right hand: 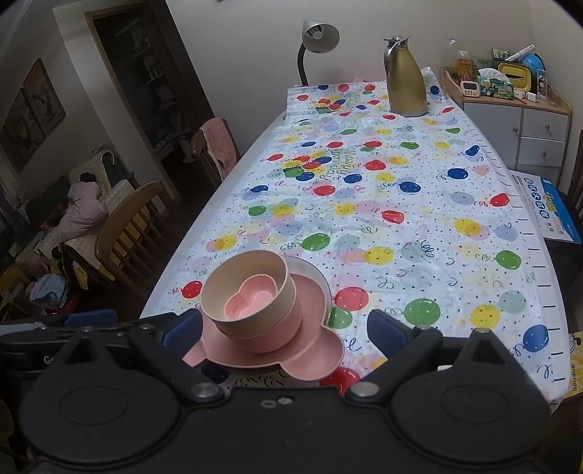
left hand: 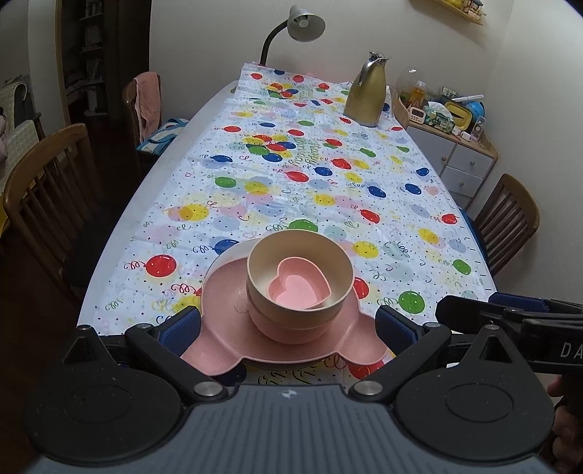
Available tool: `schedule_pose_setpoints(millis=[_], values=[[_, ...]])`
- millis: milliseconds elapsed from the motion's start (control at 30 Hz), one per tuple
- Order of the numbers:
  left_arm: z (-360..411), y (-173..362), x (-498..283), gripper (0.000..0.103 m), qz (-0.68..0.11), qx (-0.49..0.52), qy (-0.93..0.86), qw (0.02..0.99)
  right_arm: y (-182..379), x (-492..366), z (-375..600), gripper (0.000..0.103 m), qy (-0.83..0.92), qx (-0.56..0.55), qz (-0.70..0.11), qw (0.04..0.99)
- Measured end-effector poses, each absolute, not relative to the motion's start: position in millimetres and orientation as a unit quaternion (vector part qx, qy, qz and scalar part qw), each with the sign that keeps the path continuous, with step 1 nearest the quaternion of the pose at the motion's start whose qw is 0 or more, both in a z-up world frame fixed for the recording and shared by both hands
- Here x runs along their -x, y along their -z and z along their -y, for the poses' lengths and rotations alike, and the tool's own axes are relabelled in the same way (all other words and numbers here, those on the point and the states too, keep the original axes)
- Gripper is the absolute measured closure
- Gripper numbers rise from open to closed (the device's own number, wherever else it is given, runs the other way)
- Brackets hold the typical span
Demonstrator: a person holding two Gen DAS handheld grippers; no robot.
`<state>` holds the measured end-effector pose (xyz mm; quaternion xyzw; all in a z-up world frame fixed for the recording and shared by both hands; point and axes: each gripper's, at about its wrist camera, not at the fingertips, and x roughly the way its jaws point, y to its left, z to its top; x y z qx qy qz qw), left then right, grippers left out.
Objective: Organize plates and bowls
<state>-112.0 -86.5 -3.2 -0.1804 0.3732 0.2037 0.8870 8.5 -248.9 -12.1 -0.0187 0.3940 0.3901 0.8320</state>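
One stack stands at the near end of the table. A small pink heart-shaped dish (left hand: pixel 297 286) (right hand: pixel 251 300) lies in a beige bowl (left hand: pixel 269 255) (right hand: pixel 218 288). That bowl sits in a pink bowl (left hand: pixel 291 330) (right hand: pixel 269 337) on a pink bear-shaped plate (left hand: pixel 222 295) (right hand: pixel 313 295), over a white plate (left hand: pixel 227 255) (right hand: pixel 309 268). My left gripper (left hand: pixel 289 328) is open, with its fingers on either side of the stack. My right gripper (right hand: pixel 284 330) is open and empty, just right of the stack, its left finger near the pink plate's edge. It also shows at the right edge of the left wrist view (left hand: pixel 510 317).
A balloon-print tablecloth (left hand: pixel 328 175) (right hand: pixel 400 204) covers the long table. A gold thermos jug (left hand: pixel 366 91) (right hand: pixel 405 78) and a desk lamp (left hand: pixel 302 23) (right hand: pixel 319 36) stand at the far end. Wooden chairs (left hand: pixel 47 189) (right hand: pixel 127 233) line the left side, another chair (left hand: pixel 506 222) the right. A cluttered cabinet (left hand: pixel 455 146) (right hand: pixel 517 124) is at far right.
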Motion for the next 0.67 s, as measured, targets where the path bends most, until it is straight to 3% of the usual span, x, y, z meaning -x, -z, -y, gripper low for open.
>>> schedule_pose_setpoints(millis=[667], values=[[90.1, 11.4, 107.3, 0.001, -0.385, 0.189, -0.194, 0.882, 18.1, -12.4, 251.4, 0.006, -0.387, 0.023, -0.406, 0.828]])
